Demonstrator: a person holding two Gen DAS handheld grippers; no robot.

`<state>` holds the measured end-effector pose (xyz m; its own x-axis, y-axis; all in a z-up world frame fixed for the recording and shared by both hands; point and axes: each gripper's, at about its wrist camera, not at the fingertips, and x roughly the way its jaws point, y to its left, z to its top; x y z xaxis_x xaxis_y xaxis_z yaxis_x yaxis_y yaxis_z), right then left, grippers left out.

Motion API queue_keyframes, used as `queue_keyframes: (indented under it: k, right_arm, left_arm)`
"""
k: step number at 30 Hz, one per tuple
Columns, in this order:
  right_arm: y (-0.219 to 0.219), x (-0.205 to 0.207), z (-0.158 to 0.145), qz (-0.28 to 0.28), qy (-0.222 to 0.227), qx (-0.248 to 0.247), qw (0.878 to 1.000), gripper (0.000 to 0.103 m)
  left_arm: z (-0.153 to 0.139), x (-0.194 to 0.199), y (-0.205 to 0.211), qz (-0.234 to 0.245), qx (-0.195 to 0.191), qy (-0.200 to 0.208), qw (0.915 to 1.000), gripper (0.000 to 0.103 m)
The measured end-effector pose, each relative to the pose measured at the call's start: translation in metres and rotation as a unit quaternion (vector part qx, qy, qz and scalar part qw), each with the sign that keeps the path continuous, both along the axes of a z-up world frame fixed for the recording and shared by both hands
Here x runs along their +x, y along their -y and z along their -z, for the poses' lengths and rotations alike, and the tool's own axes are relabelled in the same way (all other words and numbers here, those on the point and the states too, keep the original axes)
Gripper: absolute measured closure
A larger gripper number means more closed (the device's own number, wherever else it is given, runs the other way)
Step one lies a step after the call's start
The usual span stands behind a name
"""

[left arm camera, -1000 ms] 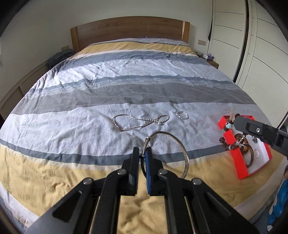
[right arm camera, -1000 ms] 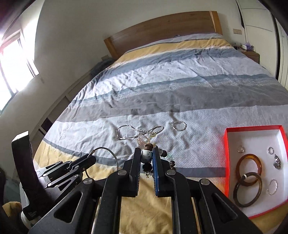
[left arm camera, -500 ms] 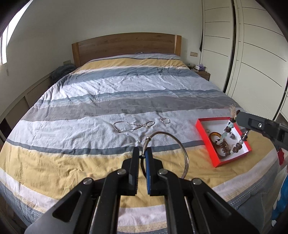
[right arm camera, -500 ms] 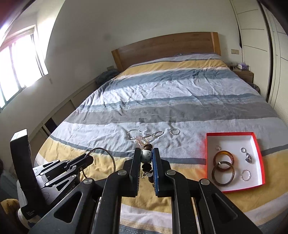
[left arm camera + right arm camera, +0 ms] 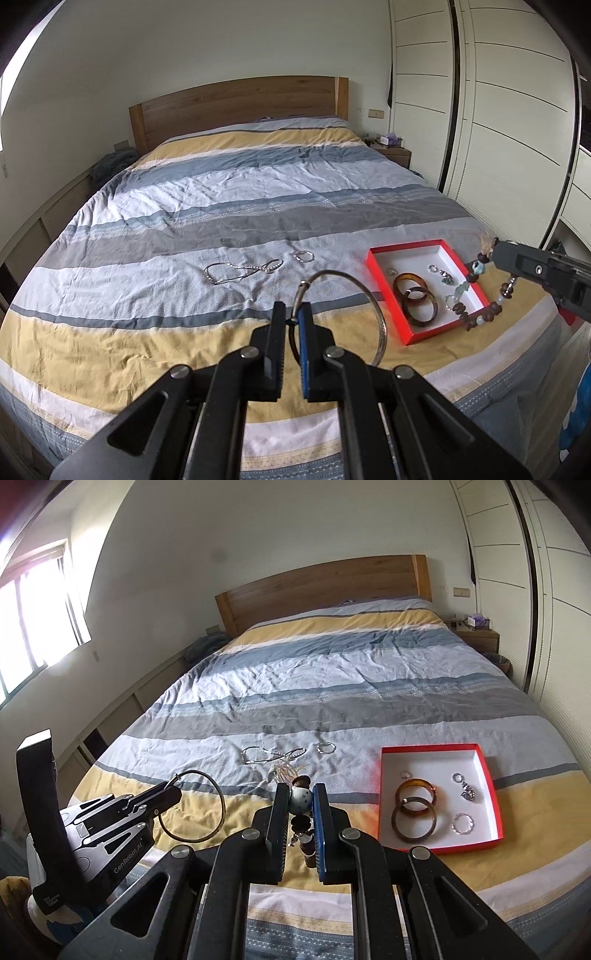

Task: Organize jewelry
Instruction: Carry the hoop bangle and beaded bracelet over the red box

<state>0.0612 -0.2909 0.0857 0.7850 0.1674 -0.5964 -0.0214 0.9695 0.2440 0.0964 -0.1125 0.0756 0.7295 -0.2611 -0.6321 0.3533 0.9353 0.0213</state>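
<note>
Holding a thin metal hoop (image 5: 354, 295) by its clasp, my left tool (image 5: 291, 325) is clamped nearly shut above the striped bed (image 5: 258, 206). My right tool (image 5: 301, 801) is closed on a beaded bracelet (image 5: 301, 799), beads dangling between its fingers. Near the bed's foot, the red tray (image 5: 495, 794) holds two amber bangles (image 5: 413, 806) and small rings. A silver chain necklace (image 5: 240, 269) lies on the bedspread, beside a small silver ring (image 5: 303, 256).

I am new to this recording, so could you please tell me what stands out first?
A red tray near the foot of the striped bed holds bangles and rings. The left gripper pinches a thin metal hoop, the right gripper a beaded bracelet.
</note>
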Motion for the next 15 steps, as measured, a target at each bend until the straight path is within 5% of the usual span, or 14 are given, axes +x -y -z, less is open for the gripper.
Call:
queue_keyframes:
  k: [8,15]
  right_arm:
    - [0.064,0.009,-0.008,0.045,0.003,-0.021,0.999,0.091]
    - [0.128,0.05,0.026,0.089,-0.026,-0.021,0.995,0.091]
  left_arm:
    - [0.004,0.037,0.068,0.051,-0.009,-0.026,0.9983,0.097]
    - [0.029,0.081,0.137,0.091,0.015,-0.038,0.995,0.097]
